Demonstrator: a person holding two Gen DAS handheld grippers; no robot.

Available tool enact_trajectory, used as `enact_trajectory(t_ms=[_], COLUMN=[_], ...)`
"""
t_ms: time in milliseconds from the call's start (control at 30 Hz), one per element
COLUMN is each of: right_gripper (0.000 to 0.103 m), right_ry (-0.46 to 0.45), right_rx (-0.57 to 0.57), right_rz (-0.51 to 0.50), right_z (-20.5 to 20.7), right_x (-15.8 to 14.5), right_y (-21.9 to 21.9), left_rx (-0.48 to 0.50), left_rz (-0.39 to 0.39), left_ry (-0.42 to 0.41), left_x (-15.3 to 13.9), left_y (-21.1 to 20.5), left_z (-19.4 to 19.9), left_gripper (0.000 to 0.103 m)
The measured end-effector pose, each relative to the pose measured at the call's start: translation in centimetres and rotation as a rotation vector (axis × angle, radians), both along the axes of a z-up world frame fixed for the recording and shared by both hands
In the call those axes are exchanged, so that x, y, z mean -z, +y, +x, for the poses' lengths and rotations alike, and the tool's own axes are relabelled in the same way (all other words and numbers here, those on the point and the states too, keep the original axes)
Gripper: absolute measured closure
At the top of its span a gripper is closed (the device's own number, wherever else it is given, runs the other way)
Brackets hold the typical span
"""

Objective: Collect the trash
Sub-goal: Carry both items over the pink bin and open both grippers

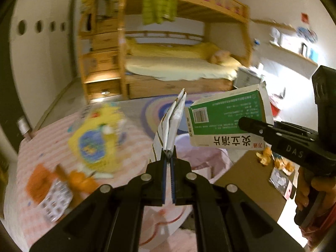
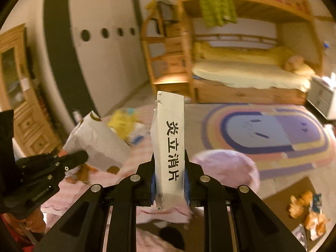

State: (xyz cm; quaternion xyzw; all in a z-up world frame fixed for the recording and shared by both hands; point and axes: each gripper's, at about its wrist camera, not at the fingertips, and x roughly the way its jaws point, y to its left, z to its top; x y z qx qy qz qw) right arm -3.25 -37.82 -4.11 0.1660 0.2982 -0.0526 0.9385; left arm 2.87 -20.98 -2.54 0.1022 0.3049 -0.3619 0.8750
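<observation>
My left gripper [image 1: 168,157] is shut on the folded edge of a white paper bag [image 1: 170,126], which stands up edge-on from the pads. From the right wrist view the same bag [image 2: 98,142] hangs at the left, pinched by the left gripper [image 2: 84,156]. My right gripper [image 2: 169,161] is shut on a green and white medicine box [image 2: 170,147], its torn end upward. In the left wrist view that box [image 1: 226,119] floats at the right, gripped by the right gripper [image 1: 241,122]. Both are held in the air above a pink bed cover [image 1: 42,147].
On the pink cover lie a blister pack [image 1: 55,199], orange peel [image 1: 82,179] and a yellow packet [image 1: 96,145]. More orange peel [image 2: 304,208] and wrappers sit on a brown surface [image 1: 247,180] at the right. A wooden bunk bed [image 1: 178,67] and a rug [image 2: 262,134] lie beyond.
</observation>
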Motion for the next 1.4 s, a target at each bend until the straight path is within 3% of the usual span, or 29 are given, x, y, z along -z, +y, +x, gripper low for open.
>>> enact_trajectory(t_ms=[300,700,767,833,900,1067,1233,1400], right_gripper=[0.082,0.079,0.076,0.070,0.068,0.065,0.061,0.060], right_ry=[0.073,0.149,0.158,0.175,0.213,0.219,0.193,0.154], right_rx=[0.138,0.207,0.206,0.193,0.196,0.217,0.197,0.141], right_rz=[0.027,0.074,0.073,0.079,0.079,0.087,0.076,0.070], right_z=[-0.9,2.7,3.5,4.4,5.2,4.1,2.1,1.1], right_x=[4.2,8.8,9.6,10.7,11.9,11.4,9.0,6.6], right_y=[-6.0,-11.4,-11.9,-12.3,-12.6,-12.2,-10.8,-7.7], left_rx=[0.133,0.170,0.166,0.136,0.110,0.054,0.006,-0.025], left_rz=[0.067,0.090,0.092,0.086,0.071,0.094,0.103,0.098], left_ry=[0.021,0.093,0.108,0.113,0.121,0.130,0.124,0.151], left_x=[2.9,5.3,5.7,5.9,6.0,6.1,5.5,4.4], left_y=[-9.1,-15.8,-16.4,-16.3,-16.0,-13.7,-10.0,-5.7], left_z=[1.8,6.5,7.2,7.9,8.3,8.4,6.6,5.2], left_gripper=[0.102,0.101,0.093,0.054,0.043,0.040,0.026,0.026])
